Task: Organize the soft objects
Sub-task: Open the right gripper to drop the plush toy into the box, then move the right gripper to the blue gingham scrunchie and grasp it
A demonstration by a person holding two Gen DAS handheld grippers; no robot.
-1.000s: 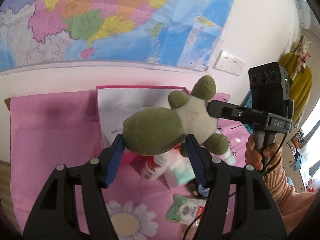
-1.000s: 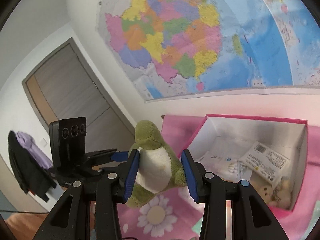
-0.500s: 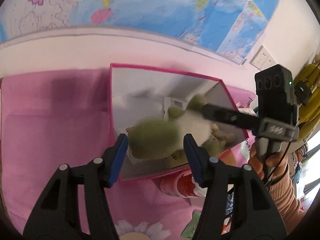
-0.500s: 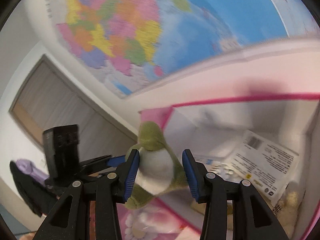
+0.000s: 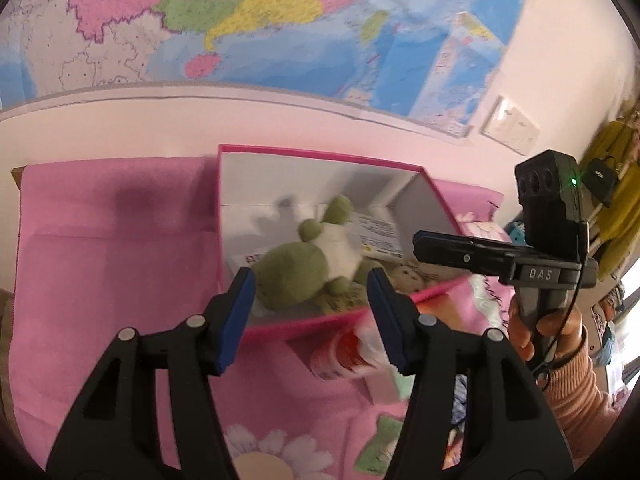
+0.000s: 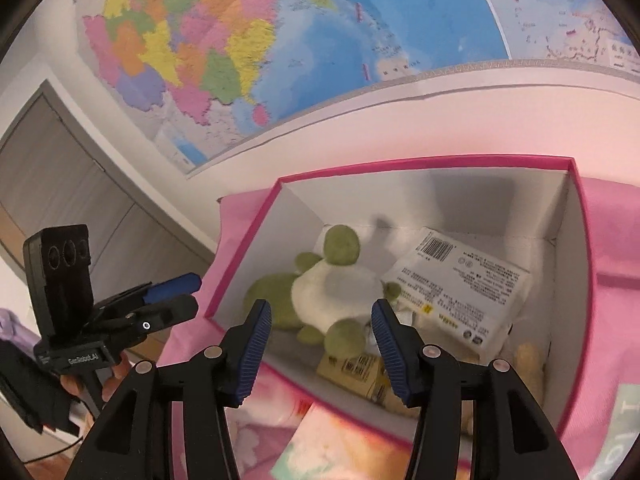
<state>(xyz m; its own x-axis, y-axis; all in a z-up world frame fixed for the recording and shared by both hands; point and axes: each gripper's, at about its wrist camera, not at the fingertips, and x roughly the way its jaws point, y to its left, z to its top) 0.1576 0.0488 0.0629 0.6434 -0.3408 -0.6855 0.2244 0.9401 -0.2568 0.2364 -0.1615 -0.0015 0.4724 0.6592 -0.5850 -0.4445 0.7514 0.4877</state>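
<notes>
A green and white plush turtle (image 5: 308, 264) lies inside the pink-rimmed white box (image 5: 320, 160), also seen in the right wrist view (image 6: 332, 288). My left gripper (image 5: 312, 316) is open and empty above the box's near rim. My right gripper (image 6: 322, 350) is open and empty above the same box (image 6: 424, 162); it shows at the right in the left wrist view (image 5: 452, 246). A small beige plush (image 6: 528, 356) lies in the box's right corner.
White packs with barcodes (image 6: 460, 284) lie in the box. The box stands on a pink flowered cloth (image 5: 100, 248). A red-labelled bottle (image 5: 344, 356) and small packets (image 5: 380, 448) lie in front of it. A map covers the wall (image 5: 240, 20) behind.
Both grippers held the plush turtle in the air, carried it over the box, then opened. The turtle dropped and now lies in the box.
</notes>
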